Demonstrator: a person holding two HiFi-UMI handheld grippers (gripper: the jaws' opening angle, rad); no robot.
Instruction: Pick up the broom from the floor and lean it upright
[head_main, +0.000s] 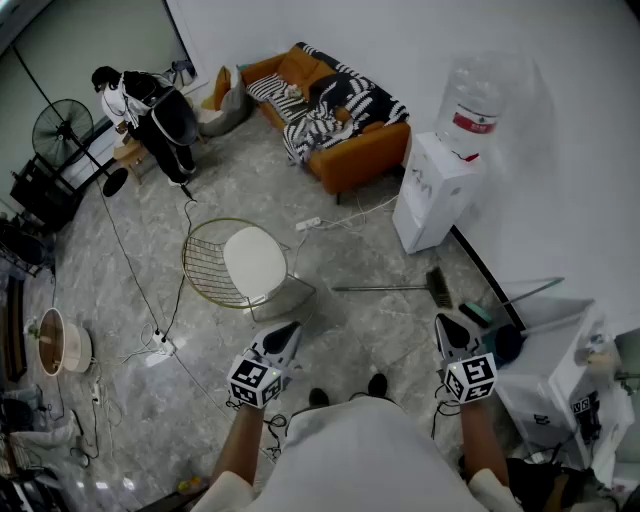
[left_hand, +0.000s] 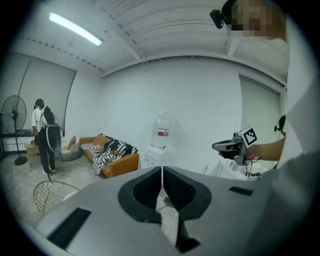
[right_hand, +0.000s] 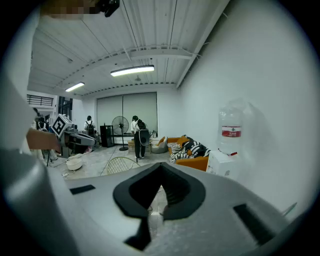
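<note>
Head view, left gripper (head_main: 287, 333), right gripper (head_main: 448, 326) outstretched

Floor (head_main: 90, 290): smooth, glossy marbled stone. Chair (head_main: 205, 270): thin metal wire. Broom (head_main: 380, 288): shiny metal handle. Sofa (head_main: 365, 160): orange cloth.

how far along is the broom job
Done: nothing yet. The broom lies flat on the floor, near the dispenser.
In hand: nothing. The left gripper and right gripper are both shut and empty, held short of the broom.
Left: open a gripper, take the handle, lift the broom and lean it upright.
</note>
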